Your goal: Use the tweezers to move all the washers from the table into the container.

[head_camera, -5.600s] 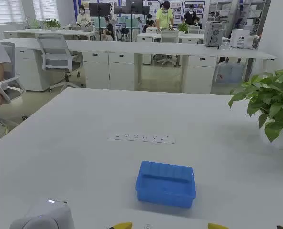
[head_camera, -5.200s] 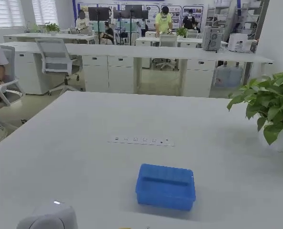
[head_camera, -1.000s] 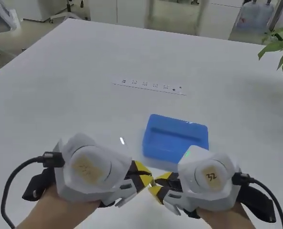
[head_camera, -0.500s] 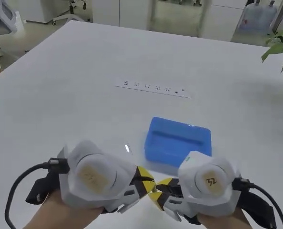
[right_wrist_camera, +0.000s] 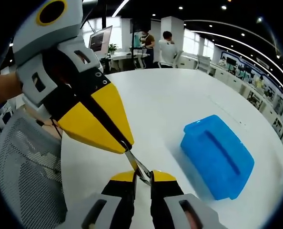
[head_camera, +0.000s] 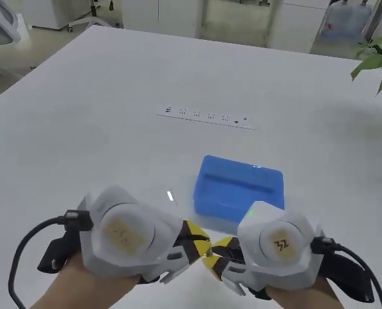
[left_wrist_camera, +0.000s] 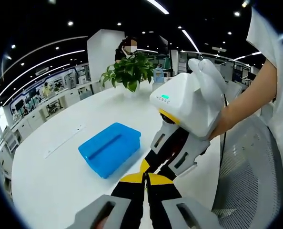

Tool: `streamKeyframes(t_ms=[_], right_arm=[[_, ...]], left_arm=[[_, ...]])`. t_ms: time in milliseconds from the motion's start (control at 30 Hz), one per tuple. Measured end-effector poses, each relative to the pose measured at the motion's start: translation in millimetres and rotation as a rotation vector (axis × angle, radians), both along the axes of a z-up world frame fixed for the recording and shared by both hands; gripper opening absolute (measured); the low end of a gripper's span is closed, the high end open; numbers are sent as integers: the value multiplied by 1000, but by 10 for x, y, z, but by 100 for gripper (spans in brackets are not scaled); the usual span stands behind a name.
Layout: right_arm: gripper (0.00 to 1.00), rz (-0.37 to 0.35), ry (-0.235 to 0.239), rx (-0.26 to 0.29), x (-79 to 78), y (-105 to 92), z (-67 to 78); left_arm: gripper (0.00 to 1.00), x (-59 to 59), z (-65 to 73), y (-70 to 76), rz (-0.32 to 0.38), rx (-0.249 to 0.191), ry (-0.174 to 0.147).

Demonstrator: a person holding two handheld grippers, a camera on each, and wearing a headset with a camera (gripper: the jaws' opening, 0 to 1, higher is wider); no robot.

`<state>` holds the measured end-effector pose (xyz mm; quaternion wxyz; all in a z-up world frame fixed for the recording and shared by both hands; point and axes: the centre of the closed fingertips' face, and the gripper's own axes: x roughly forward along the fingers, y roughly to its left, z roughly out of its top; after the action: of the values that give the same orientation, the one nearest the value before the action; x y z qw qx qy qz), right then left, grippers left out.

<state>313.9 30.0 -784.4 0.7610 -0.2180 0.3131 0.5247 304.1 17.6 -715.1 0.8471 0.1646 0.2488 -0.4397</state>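
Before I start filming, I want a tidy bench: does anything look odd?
Nothing stands out. The container sits flat and whole on the table; the left gripper holds the tweezers, their end between the right gripper's jaws.

Tweezers and container
Tweezers [right_wrist_camera: 138, 166]: slim, metal, tilted, clamped in the yellow jaws of the left gripper [right_wrist_camera: 126, 144]. Container [head_camera: 239, 183]: blue rectangular plastic tray, open side up, flat on the table [head_camera: 114, 96].

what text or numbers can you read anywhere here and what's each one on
"32": round cap of the right gripper, head view.
Mark on the cap of the left gripper: too blurred to read.
Print beside the green light on the right gripper, left gripper view: too small.
Black print on the person's shirt: cut off.
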Motion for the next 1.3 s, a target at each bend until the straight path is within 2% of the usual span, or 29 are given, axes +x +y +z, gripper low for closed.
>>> streamKeyframes(t_ms=[200, 400, 467, 500, 700, 833, 933, 1067, 1300], right_arm=[[8, -2, 7, -4, 14, -5, -22], [8, 37, -20, -22, 5, 33, -37], [7, 94, -75, -50, 8, 24, -40], [7, 101, -84, -52, 0, 20, -41], [5, 86, -85, -61, 2, -4, -33], [5, 92, -105, -59, 9, -8, 71], [5, 111, -151, -72, 54, -2, 176], [4, 126, -176, -66, 74, 21, 297], [4, 139, -254, -66, 199, 47, 523]], left_arm=[[0, 7, -8, -15, -5, 1, 2], [0, 6, -11, -12, -13, 3, 3], [0, 2, -12, -13, -13, 2, 7], [0, 0, -13, -17, -13, -1, 10], [0, -7, 8, -85, -26, 3, 1], [0, 6, 102, -94, -35, 2, -17], [0, 23, 208, -81, -33, -7, -37], [0, 43, 326, -73, -22, -24, -56], [0, 121, 540, -53, -15, -33, -110]])
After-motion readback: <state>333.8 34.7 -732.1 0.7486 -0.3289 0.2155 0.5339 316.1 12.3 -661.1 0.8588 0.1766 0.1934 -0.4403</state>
